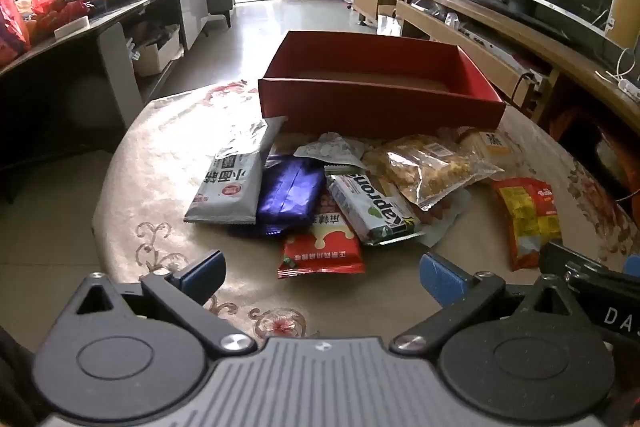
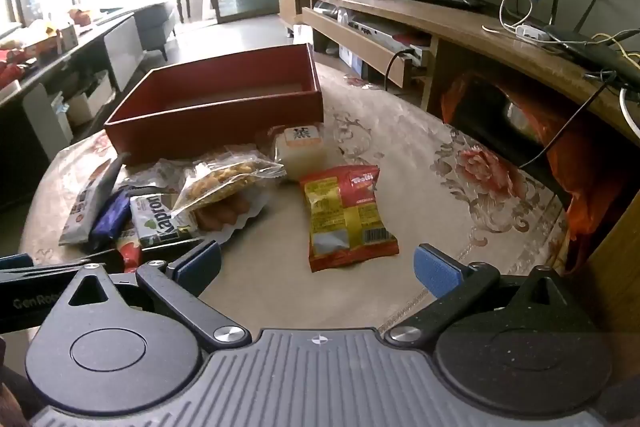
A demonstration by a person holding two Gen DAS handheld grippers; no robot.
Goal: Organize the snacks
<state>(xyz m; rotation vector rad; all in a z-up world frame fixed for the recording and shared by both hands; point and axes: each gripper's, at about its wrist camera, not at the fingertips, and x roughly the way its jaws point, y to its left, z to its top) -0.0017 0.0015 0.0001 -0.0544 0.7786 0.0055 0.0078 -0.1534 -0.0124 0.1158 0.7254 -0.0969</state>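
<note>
A shallow red cardboard box [image 1: 380, 103] sits open and empty at the far side of a round table under a cream floral tablecloth [image 2: 440, 195], its long axis running left to right in the left wrist view and angled toward the far right in the right wrist view. A heap of snack packets lies just in front of its near wall. A silver-grey pouch [image 1: 232, 183] printed with Chinese characters runs near to far at the left of the heap, a shiny purple foil packet [image 1: 290, 193] beside it. A white-and-green bar [image 1: 372, 207] reading "Kapron" lies diagonally, partly over a red-and-white sachet [image 1: 324, 247] with Chinese lettering. One clear bag of golden-brown pieces [image 1: 428, 165] tops the right of the heap, a small pale block with a yellow label [image 2: 300, 147] beyond it, touching the box. A red-and-yellow packet with a barcode [image 2: 348, 219] lies alone to the right, lengthwise near to far. The left gripper [image 1: 322, 273] and right gripper [image 2: 318, 267] both hover at the near edge, blue pads spread wide, nothing between them.
</note>
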